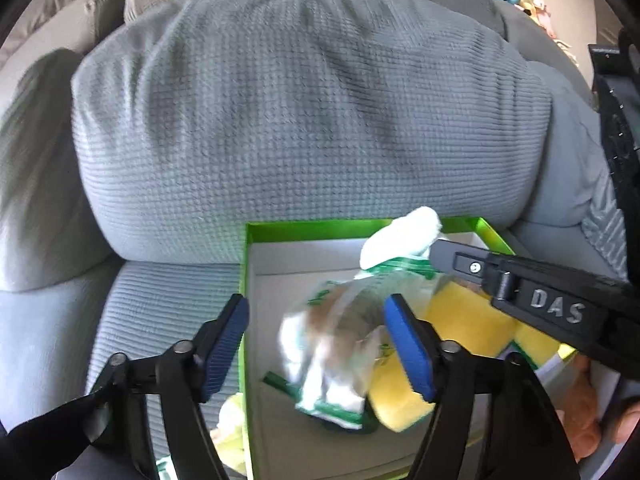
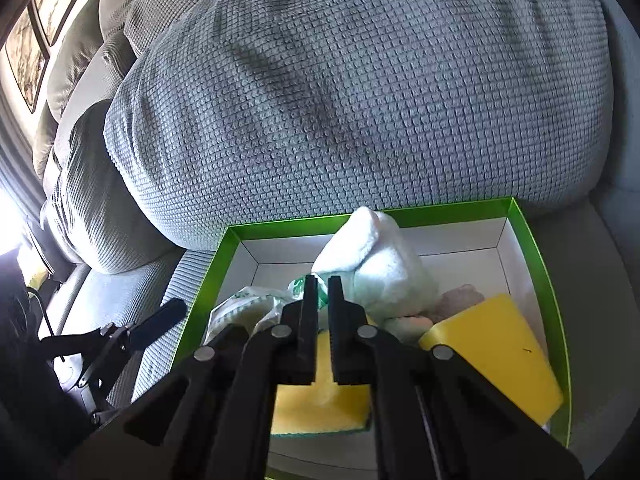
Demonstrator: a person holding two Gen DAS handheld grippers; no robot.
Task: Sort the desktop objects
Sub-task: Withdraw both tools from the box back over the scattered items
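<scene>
Here, a green box [image 2: 536,264] with a white inside sits on a grey sofa seat [image 1: 160,292], backed against a big grey cushion [image 1: 304,112]. In it lie two yellow sponges [image 2: 500,348], a rolled white cloth [image 2: 380,264] and a crinkled clear plastic bag [image 1: 340,344] with green print. The left claw [image 1: 316,344] hangs over the box's left wall with its blue pads spread wide; the bag lies blurred between them, and neither pad presses on it. The right claw [image 2: 323,296] reaches in from the right, its black fingers nearly together with a narrow gap, pinching nothing, tips just beside the cloth and the bag's top.
</scene>
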